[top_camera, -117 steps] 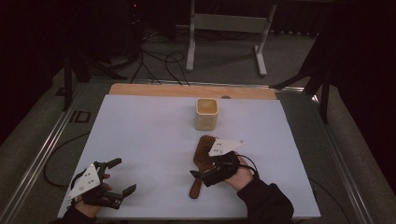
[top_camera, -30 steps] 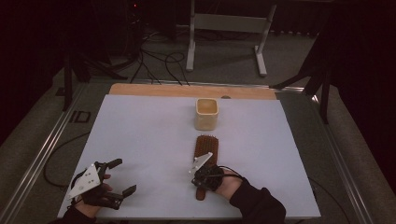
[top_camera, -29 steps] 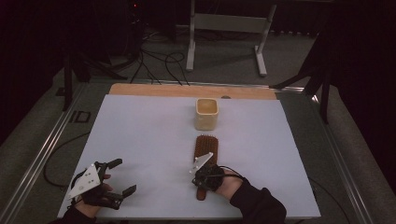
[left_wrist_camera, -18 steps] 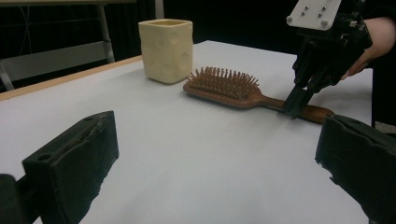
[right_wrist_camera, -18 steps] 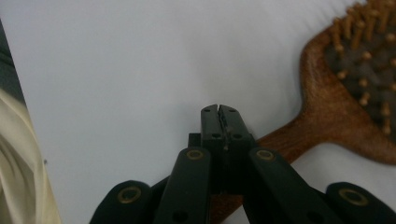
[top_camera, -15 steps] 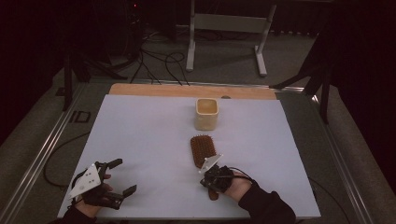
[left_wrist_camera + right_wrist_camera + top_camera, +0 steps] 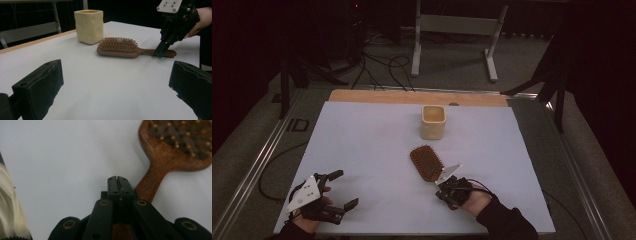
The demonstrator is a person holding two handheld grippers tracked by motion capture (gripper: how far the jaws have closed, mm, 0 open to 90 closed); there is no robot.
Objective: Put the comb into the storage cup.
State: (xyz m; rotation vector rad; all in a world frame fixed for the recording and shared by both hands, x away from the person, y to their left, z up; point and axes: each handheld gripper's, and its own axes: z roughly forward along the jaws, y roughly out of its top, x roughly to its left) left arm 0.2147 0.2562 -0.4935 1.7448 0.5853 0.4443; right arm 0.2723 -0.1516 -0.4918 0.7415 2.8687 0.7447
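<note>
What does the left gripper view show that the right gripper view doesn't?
The left gripper view alone shows the whole cream cup, the left hand-held gripper with its jaws wide apart, and the person's hand behind the right one. The right gripper view alone shows, close up, the right hand-held gripper with its jaws pressed together over the handle. Both show the wooden hairbrush on the white table.

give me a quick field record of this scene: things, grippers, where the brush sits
surface: white table
brush: brown wooden paddle hairbrush, lying flat, bristles up
cup: cream square cup, upright, beyond the brush, apart from it
right gripper: jaws shut together, tips pressing on the brush handle
left gripper: jaws open, nothing between them, near the table's front left corner
</note>
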